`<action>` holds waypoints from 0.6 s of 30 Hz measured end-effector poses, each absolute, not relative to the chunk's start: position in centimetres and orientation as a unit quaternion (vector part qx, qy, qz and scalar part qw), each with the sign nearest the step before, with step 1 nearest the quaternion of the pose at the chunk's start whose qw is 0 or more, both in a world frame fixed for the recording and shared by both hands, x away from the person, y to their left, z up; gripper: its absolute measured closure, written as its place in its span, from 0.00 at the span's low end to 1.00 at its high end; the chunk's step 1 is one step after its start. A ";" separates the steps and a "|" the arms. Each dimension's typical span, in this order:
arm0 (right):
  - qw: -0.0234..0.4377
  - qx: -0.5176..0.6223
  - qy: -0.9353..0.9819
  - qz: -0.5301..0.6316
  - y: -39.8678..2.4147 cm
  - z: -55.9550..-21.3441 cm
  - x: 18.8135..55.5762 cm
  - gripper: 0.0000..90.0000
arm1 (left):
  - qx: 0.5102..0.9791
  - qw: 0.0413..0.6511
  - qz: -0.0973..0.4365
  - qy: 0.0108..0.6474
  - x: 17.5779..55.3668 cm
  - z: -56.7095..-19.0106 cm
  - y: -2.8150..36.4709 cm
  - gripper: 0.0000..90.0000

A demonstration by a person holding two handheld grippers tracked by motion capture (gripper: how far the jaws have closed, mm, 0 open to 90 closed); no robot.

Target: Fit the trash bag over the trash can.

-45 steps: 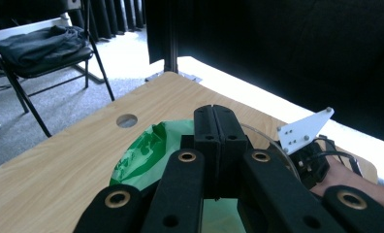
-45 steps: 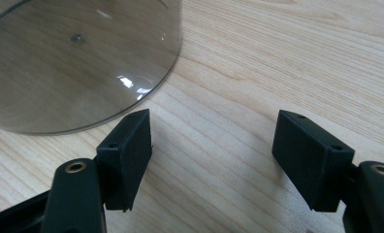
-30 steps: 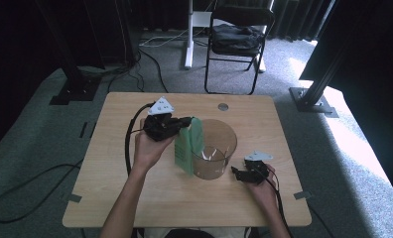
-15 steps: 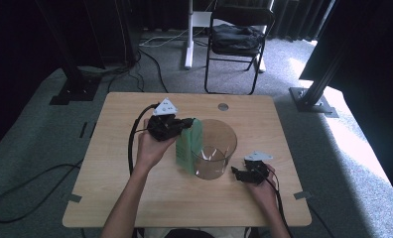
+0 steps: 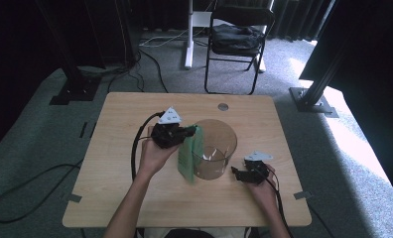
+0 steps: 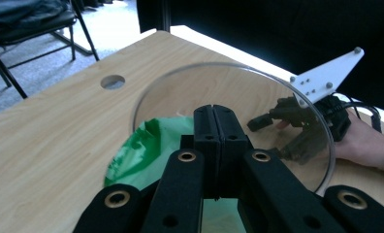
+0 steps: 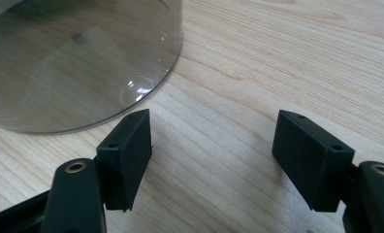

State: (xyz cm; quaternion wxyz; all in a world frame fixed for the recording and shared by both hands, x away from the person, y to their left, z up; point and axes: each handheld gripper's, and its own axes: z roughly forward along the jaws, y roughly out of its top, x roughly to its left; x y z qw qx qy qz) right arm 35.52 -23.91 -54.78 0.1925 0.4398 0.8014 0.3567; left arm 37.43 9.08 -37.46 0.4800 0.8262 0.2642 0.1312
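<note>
- The clear, round, smooth-walled plastic container (image 5: 214,148) stands upright near the middle of the pale, straight-grained wooden tabletop (image 5: 115,198); its wall is see-through and slightly smoky, and its open rim reads as a thin bright ring in the left gripper view (image 6: 233,68).
- A thin, crinkled green plastic bag (image 5: 189,153) hangs over the container's rim on the side towards the left tool, one part draped down the outside wall, another part glossy and creased inside it (image 6: 141,150).
- The left tool (image 5: 184,132), matte black with brass-coloured rivets and a grey three-cornered plate on top, sits at the container's rim; its two flat block-shaped jaws are pressed together, and in the high view they pinch the top edge of the bag.
- The right tool (image 5: 238,174), of the same black build, rests low just beside the container, on the side opposite the bag; its jaws stand wide apart with bare wood grain between them, and the container's curved base (image 7: 83,63) lies just beyond one jaw, not touched.
- A small round grommet hole (image 5: 223,106) sits in the tabletop beyond the container, well apart from it.
- A black folding metal chair (image 5: 239,34) stands on grey carpet farther behind the container.
</note>
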 end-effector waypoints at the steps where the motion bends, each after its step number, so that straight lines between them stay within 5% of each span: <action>1: 0.192 0.440 0.801 0.357 -23.9 -54.8 35.5 0.33 | 0.828 0.478 0.132 0.264 37.4 -37.6 9.1 1.00; 18: 0.192 0.440 0.802 0.357 -23.9 -54.8 35.5 0.33 | 0.814 0.482 0.161 0.281 35.4 -39.2 10.9 0.79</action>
